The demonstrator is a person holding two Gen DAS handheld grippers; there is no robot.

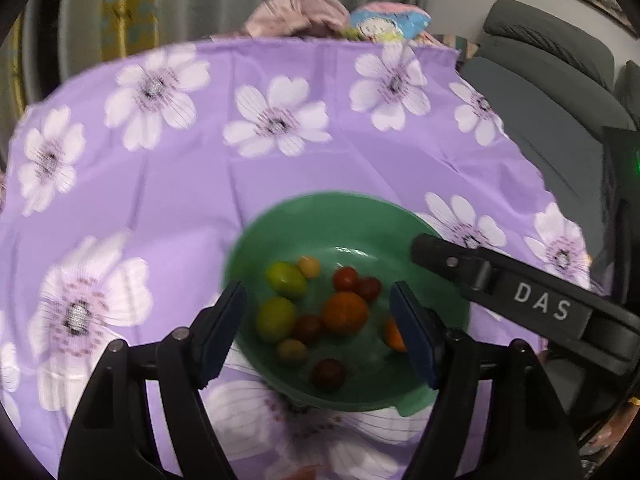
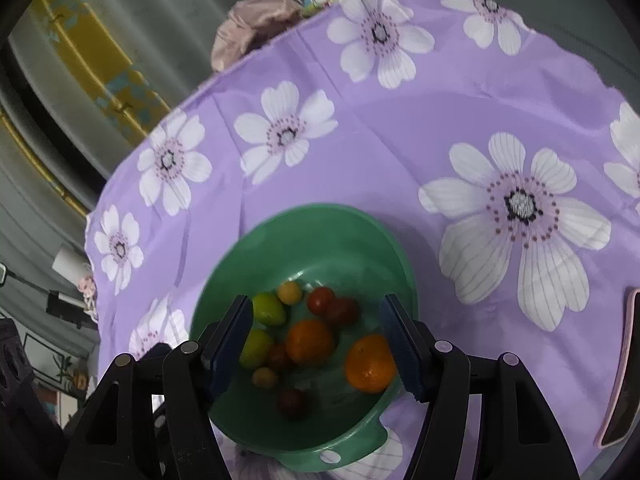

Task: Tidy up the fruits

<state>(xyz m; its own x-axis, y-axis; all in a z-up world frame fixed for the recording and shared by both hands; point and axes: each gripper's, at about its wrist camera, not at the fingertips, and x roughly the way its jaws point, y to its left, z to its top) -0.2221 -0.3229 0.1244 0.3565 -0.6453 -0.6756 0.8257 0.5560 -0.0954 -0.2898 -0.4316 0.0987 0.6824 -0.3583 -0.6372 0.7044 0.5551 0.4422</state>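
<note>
A green bowl (image 1: 320, 220) sits on a purple flowered tablecloth and holds several small fruits: two oranges (image 1: 346, 312), green limes (image 1: 286, 280), red and dark tomatoes (image 1: 346, 278) and small yellow ones. My left gripper (image 1: 320, 328) hovers open and empty above the bowl. The right gripper's black finger marked DAS (image 1: 520, 296) reaches over the bowl's right rim. In the right wrist view the bowl (image 2: 312, 228) holds the same fruits, with oranges (image 2: 370, 362) and limes (image 2: 268, 308). My right gripper (image 2: 316, 344) is open and empty above it.
The tablecloth (image 1: 180, 184) covers a round table. Pink fabric (image 1: 296, 12) and a blue printed bag (image 1: 388, 20) lie past its far edge. A grey sofa (image 1: 540, 80) stands to the right. A pink-edged phone (image 2: 620, 380) lies on the cloth at the right.
</note>
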